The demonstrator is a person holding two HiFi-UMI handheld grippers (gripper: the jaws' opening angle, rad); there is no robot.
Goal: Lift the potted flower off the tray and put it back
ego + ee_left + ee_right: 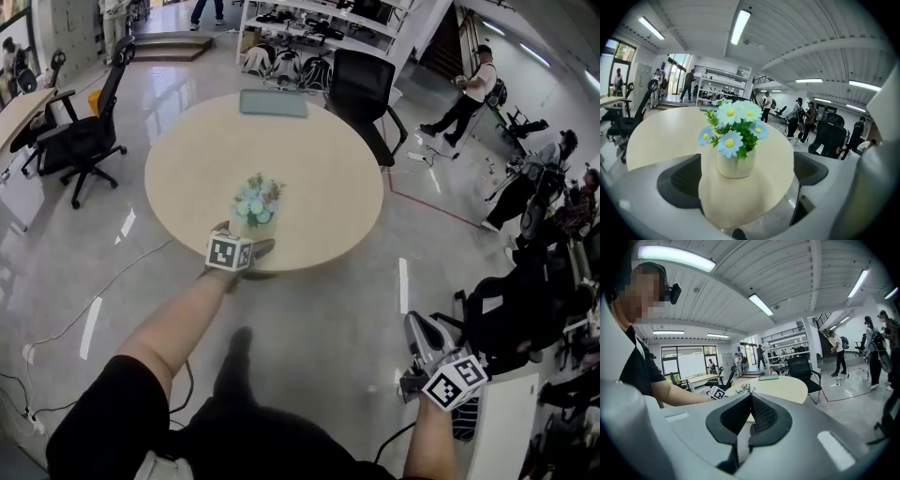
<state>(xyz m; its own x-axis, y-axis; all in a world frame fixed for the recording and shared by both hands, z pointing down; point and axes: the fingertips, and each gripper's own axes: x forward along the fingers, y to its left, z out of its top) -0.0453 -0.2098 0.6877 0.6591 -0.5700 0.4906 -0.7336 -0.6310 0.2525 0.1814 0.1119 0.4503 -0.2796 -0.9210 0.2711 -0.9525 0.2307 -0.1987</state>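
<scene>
Fingers point(679, 180) of left gripper point(740, 187) gape around potted flower point(735, 150) near table point(319, 239) edge; right gripper point(750, 404) clenched

Grey left gripper point(242, 236) and right gripper point(419, 328) bear black-and-white marker cubes point(230, 253); the shirt point(112, 403) is black, short-sleeved.

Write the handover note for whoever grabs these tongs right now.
Left tongs: open and empty, lined up on the potted flower, which stands just ahead of the gap, untouched.
Right tongs: shut and empty, held low on the right, clear of the table.
Things: the potted flower stands on bare table near the front edge. The tray lies empty at the far edge.
Done: the potted flower is off the tray.
Left: likely close on it, carry it across and set it back on the tray.
</scene>
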